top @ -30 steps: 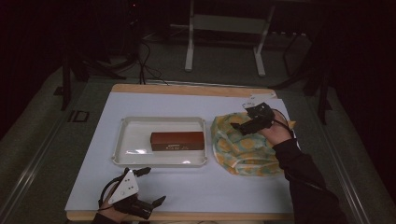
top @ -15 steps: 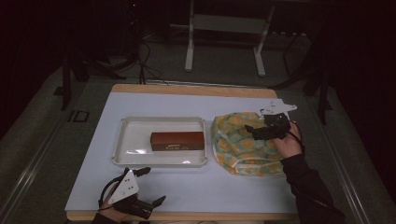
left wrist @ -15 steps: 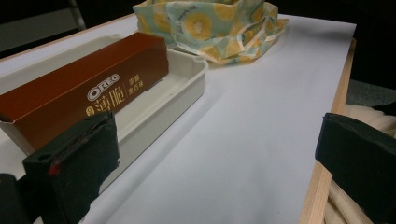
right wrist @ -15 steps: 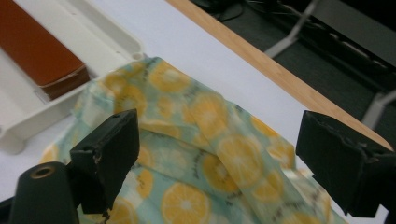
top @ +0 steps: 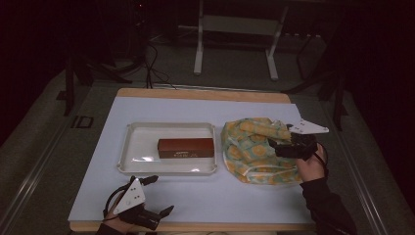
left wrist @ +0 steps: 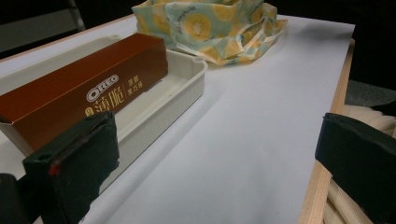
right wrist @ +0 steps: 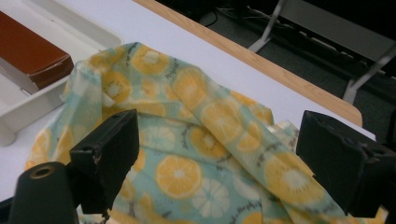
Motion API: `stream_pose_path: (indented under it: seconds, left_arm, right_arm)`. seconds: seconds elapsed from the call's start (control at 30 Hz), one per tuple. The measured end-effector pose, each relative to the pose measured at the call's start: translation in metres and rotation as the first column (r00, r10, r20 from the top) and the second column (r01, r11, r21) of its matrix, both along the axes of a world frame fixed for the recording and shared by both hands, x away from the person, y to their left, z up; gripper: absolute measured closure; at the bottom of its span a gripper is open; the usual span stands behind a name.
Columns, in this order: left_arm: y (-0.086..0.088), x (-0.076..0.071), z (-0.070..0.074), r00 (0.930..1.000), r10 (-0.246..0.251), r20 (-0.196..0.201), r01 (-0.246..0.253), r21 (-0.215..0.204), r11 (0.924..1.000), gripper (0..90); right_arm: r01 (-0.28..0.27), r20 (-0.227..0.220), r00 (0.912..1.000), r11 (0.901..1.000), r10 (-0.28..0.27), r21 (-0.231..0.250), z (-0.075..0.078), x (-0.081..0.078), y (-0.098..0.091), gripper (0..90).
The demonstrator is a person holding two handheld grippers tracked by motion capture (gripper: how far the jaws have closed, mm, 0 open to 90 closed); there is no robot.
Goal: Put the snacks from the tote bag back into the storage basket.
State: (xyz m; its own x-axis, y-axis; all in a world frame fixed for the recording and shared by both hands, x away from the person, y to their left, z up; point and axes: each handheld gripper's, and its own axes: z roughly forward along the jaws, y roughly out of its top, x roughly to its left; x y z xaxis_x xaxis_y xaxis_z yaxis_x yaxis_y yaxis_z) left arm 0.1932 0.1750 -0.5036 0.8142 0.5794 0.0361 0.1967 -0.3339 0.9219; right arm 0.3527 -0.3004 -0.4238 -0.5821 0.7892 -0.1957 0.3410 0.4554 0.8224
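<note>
A brown Oreo box [top: 186,147] lies lengthwise in a white tray [top: 137,147] at the table's middle. To its right a crumpled cloth with an orange-slice print [top: 252,149] rests on the white tabletop. My right gripper [top: 276,147] hovers over the cloth's right edge, jaws wide open and empty; in the right gripper view the cloth [right wrist: 196,130] lies just below the gripper [right wrist: 224,154]. My left gripper [top: 160,195] sits open near the front edge, below the tray's left half, pointing past the box [left wrist: 84,93] toward the cloth [left wrist: 219,23].
The tabletop's wooden front edge [left wrist: 317,186] lies just beside my left gripper's right jaw. Bare white surface [top: 230,196] stretches between the tray and the front edge. Behind the table, metal stand legs [top: 198,49] rise from a dark floor.
My right gripper has drawn back from above the cloth's top to its right edge, toward the person. The cloth now lies a little flatter. The left gripper has stayed put.
</note>
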Motion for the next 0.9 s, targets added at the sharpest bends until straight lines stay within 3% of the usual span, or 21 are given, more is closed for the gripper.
stream_pose_path:
  seconds: [0.2,0.4,0.73,0.9]
  left_arm:
    - [0.0,0.0,0.0,1.0,-0.001,-0.001,0.001,0.002,1.0,0.0]
    - [-0.001,0.0,0.0,1.0,-0.002,-0.001,0.002,0.003,1.0,0.0]
    - [-0.001,-0.001,0.0,1.0,-0.008,-0.001,0.008,0.007,0.9999,0.0]
    - [-0.001,-0.001,0.0,1.0,-0.009,-0.001,0.009,0.008,0.9999,0.0]
  right_arm:
    - [0.036,0.002,0.9993,0.999,-0.036,0.027,-0.01,-0.013,-0.011,13.3]
    - [0.085,0.061,0.9943,0.9958,-0.087,0.034,-0.02,-0.03,-0.018,12.4]
    - [0.129,0.086,0.9865,0.985,-0.14,0.114,-0.04,-0.053,-0.029,11.6]
    - [0.151,0.09,0.9832,0.984,-0.159,0.095,-0.053,-0.064,-0.032,11.2]
